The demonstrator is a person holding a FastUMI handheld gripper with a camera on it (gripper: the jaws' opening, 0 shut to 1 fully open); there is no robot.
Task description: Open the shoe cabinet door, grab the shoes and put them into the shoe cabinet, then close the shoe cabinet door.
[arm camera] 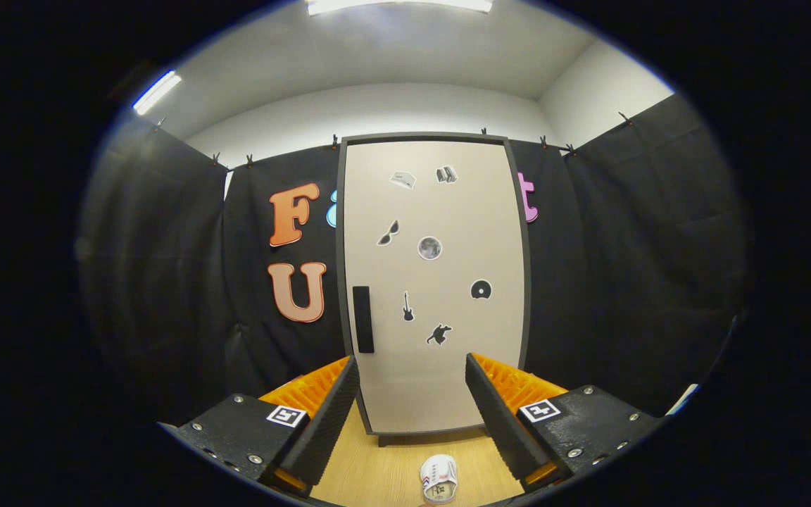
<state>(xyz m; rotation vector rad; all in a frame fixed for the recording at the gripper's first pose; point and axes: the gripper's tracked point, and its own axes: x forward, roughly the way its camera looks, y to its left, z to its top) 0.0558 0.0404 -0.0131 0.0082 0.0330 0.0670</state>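
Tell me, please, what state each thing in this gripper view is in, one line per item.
Shoe cabinet door: shut, flush in its dark frame, upright beyond the fingers.
Door handle: untouched, on the door's left edge.
Shoe: lying on the wooden floor, between the fingers, not yet gripped.
Gripper: open, fingers spread wide and holding nothing.
Ceiling lights: on.

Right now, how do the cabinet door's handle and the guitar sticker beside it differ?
The handle is a plain dark upright bar near the door's left edge; the guitar sticker is a small guitar shape with a pale outline, nearer the door's middle. The handle is clearly larger than the sticker. Both are dark, upright and on the shut cabinet door, beyond the open gripper, whose fingers hold nothing.
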